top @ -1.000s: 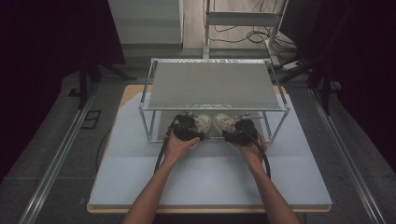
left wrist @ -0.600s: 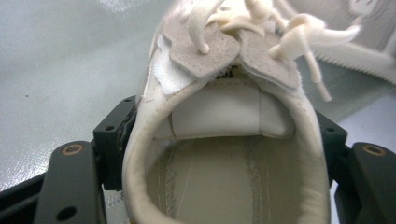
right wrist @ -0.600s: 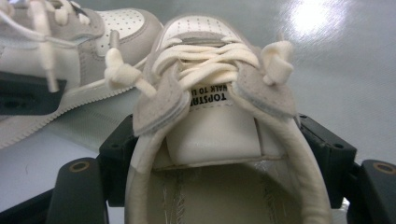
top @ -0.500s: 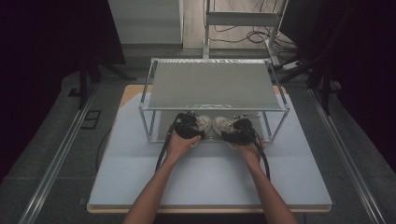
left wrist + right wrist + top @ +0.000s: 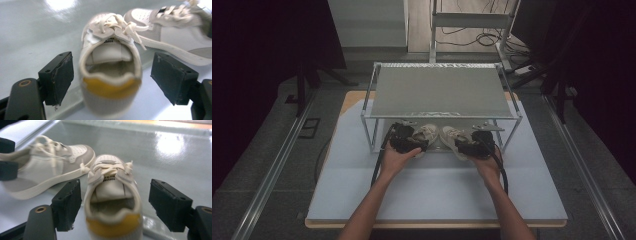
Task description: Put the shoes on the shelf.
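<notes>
So, two sneakers here, a matching white-and-grey pair with yellow heel tabs, both sitting on the pale blue table top right at the front edge of a metal rack with one flat grey shelf on top. The left sneaker and the right sneaker lie side by side under that shelf's front rail, toes pointing away from the person, near each other but not touching as far as I can tell.

Two grippers, one in each hand. The left gripper has its jaws spread wide with the left sneaker's heel sitting between them; there's clear daylight on both sides, so the pads aren't pressing on it. Those jaws have just been opening, with the shoe in the gap. The right gripper is the same story: jaws wide, right sneaker's heel in the middle, gaps on both sides, nothing clamped.

Each gripper view also catches the other shoe off to the side, laces loose on both. Two bare forearms come in from the bottom of the high view.
</notes>
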The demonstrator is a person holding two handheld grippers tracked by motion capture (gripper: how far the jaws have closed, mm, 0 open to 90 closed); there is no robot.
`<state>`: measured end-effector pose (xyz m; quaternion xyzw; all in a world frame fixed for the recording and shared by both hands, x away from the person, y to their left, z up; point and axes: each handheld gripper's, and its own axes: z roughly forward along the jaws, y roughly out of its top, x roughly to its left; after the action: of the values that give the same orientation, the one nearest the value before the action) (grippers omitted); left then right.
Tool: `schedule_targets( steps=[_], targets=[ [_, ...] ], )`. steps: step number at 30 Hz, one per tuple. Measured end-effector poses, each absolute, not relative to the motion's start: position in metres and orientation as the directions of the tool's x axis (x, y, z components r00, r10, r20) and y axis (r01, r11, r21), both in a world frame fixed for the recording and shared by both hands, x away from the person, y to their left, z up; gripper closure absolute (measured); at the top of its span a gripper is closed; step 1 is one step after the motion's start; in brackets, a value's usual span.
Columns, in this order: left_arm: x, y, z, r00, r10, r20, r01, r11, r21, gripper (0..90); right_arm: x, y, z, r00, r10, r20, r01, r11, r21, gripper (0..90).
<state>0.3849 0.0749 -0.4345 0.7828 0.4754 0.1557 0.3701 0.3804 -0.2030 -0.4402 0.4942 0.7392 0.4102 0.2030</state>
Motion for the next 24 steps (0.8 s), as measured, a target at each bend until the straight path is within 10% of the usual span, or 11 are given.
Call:
schedule_targets(
  steps=[5, 16, 24],
  targets=[
    [0.357, 0.094, -0.427, 0.488, 0.862, -0.138, 0.606, -0.221, 0.764, 21.8, 0.356, -0.223, -0.430, -0.442, 0.889, 0.118, 0.511, 0.141, 0.848, 33.6],
    [0.333, 0.132, -0.446, 0.485, 0.866, -0.124, 0.628, -0.246, 0.739, 64.4, 0.339, -0.260, -0.444, -0.456, 0.880, 0.136, 0.543, 0.154, 0.825, 62.4],
    [0.338, 0.134, -0.466, 0.492, 0.853, -0.175, 0.667, -0.240, 0.706, 79.6, 0.337, -0.263, -0.466, -0.476, 0.870, 0.129, 0.575, 0.197, 0.794, 80.6]
  ],
)
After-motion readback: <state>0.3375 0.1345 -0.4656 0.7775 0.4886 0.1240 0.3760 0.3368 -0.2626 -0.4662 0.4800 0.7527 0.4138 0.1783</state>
